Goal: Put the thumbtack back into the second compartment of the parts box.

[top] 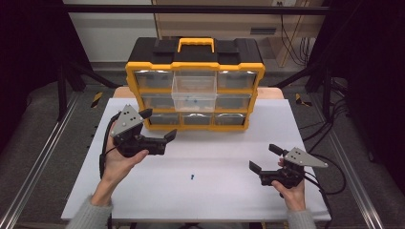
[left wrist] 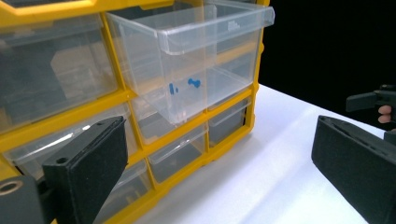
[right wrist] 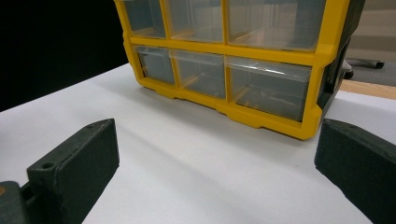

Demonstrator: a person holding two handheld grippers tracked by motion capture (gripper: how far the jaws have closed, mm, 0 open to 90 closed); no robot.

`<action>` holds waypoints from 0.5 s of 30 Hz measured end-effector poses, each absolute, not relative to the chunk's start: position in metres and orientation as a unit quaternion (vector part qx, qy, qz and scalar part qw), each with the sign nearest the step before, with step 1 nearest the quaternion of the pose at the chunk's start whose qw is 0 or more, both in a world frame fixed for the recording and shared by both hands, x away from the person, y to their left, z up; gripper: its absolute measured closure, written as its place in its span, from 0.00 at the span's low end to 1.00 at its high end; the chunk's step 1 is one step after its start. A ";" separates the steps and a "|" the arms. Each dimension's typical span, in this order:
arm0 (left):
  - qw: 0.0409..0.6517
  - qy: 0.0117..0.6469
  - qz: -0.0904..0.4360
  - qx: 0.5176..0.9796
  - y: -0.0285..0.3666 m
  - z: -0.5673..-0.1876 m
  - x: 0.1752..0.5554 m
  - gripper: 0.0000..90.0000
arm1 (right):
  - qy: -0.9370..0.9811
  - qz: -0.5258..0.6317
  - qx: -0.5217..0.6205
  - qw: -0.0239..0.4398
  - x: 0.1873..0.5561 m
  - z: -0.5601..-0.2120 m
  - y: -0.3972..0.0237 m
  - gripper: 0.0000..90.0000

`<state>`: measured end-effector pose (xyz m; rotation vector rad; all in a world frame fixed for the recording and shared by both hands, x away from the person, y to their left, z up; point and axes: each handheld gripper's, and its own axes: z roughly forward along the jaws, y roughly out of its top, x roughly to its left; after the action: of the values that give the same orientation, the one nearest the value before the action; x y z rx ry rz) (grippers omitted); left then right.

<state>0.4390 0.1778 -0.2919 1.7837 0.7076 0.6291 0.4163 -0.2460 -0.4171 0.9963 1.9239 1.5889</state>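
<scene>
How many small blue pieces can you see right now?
3: two blue pieces lie in the pulled-out clear drawer, one beside the other, and a third lies on the white table. Other drawers may hide more.

Small blue piece [top: 192,176] on table: too tiny to identify. Blue bits [left wrist: 194,83] inside pulled-out drawer [left wrist: 187,56]: blurred through plastic. Organizer [right wrist: 243,60] top cut off in right gripper view.

**Drawer out, blue bit loose on table**

Clear plastic drawer [top: 193,90], top-middle slot of yellow organizer [top: 138,83], pulled partway out, level, w/ small blue pieces [left wrist: 194,83] on its floor. One tiny blue piece [top: 191,176] lies on white table [top: 143,191], mid-width, nearer the front edge than the organizer.
</scene>
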 end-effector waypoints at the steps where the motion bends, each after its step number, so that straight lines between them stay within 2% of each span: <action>1: 0.532 0.298 0.262 0.748 0.178 -0.294 0.438 0.03 | 0.696 0.575 0.366 0.223 0.416 -0.417 -0.245 0.01; 15: 0.533 0.312 0.245 0.748 0.184 -0.326 0.434 0.03 | 0.696 0.576 0.365 0.224 0.416 -0.417 -0.245 0.01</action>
<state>0.4336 0.1844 -0.3265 1.7828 0.7433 0.5832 0.4160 -0.2453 -0.4170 1.0081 1.9218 1.5890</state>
